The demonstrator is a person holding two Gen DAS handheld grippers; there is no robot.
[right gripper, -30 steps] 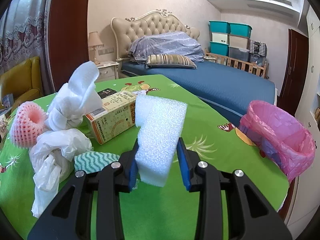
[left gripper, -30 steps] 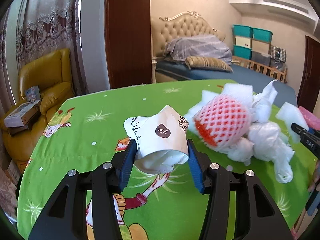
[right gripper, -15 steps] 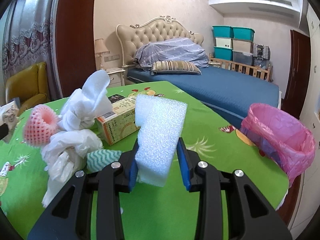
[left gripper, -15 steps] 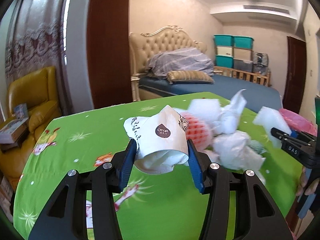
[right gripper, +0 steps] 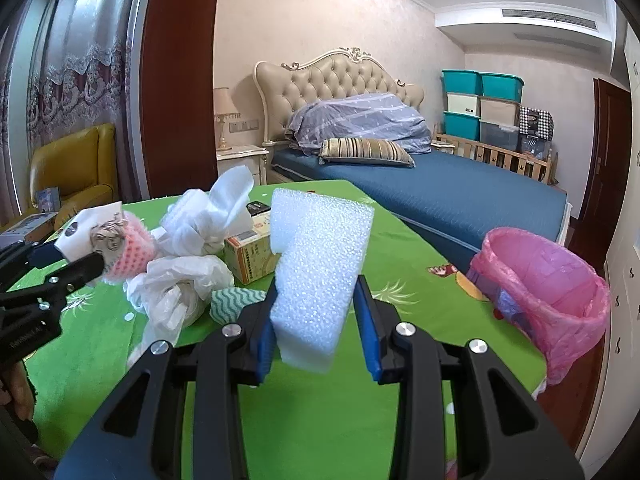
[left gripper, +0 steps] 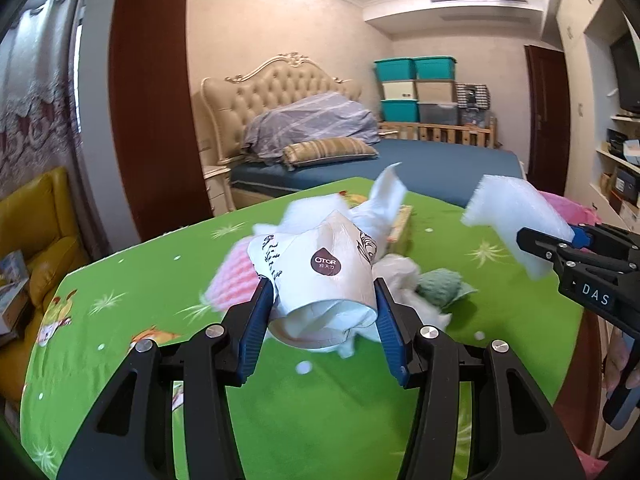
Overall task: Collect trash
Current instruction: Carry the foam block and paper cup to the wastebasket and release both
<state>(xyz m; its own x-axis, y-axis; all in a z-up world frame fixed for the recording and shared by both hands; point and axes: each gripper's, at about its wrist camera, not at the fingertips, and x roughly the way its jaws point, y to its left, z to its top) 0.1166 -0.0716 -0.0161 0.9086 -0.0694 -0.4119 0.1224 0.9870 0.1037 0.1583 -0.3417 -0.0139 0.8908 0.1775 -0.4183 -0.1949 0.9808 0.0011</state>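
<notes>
My left gripper (left gripper: pixel 322 312) is shut on a crumpled white paper cup (left gripper: pixel 320 276) with a brown logo, held above the green tablecloth (left gripper: pixel 320 420). My right gripper (right gripper: pixel 318 316) is shut on a white foam block (right gripper: pixel 318 264); it also shows at the right of the left wrist view (left gripper: pixel 516 220). A pink-lined trash bin (right gripper: pixel 544 292) stands at the table's right edge. The trash pile behind holds a pink foam fruit net (right gripper: pixel 132 248), white plastic bags (right gripper: pixel 180 284), white tissue (right gripper: pixel 216 216), a small carton (right gripper: pixel 250 254) and a green wavy cloth (right gripper: pixel 232 300).
The round table has a green cartoon cloth. A blue bed (right gripper: pixel 440 192) lies beyond it, a yellow armchair (right gripper: pixel 72 168) stands at the left, and teal storage boxes (right gripper: pixel 480 100) are stacked by the far wall. A dark door (right gripper: pixel 608 152) is at the right.
The left gripper with the cup has swung to the right over the trash pile, closer to the right gripper. The right gripper with the foam block has risen slightly; both grips are unchanged.
</notes>
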